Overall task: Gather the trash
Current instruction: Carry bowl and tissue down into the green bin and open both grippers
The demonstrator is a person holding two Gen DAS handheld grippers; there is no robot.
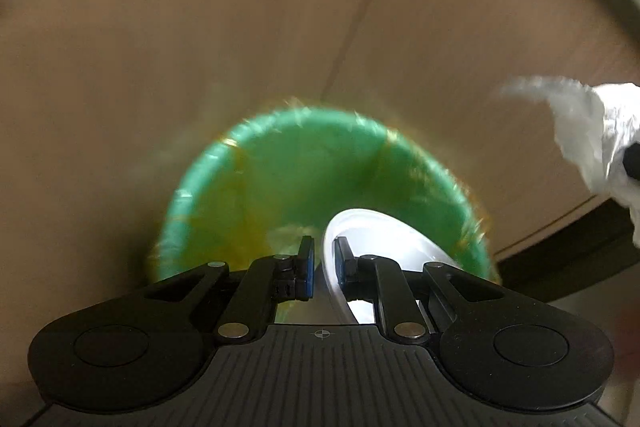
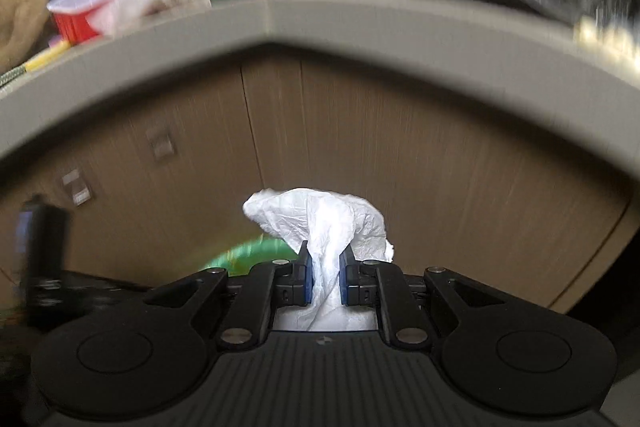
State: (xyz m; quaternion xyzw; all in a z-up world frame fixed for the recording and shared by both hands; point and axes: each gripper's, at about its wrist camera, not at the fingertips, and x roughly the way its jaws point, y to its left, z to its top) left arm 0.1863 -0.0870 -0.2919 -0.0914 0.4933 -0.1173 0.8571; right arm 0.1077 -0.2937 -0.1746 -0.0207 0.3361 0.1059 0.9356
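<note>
The green bin (image 1: 304, 183), lined with a clear bag, sits on the floor below your left tool (image 1: 322, 267), its open mouth facing up at you. It is the biggest thing here and probably light, so a knock on its rim could tip or slide it.

Your left tool is clamped on the rim of a white plastic cup (image 1: 384, 239), which hangs right over the bin mouth. The cup looks thin and stiff but easily crushed, and its smooth wall may slip. The rim is the sound place to hold it, one pad inside and one outside, as you have it.

Your right tool (image 2: 324, 267) is pinched shut on a crumpled white tissue (image 2: 320, 223), held in front of the wooden cabinet doors (image 2: 440, 163), beside the bin and not yet over it. It is soft and nearly weightless. It will not slip, but it may cling to the pads when you let go.
</note>
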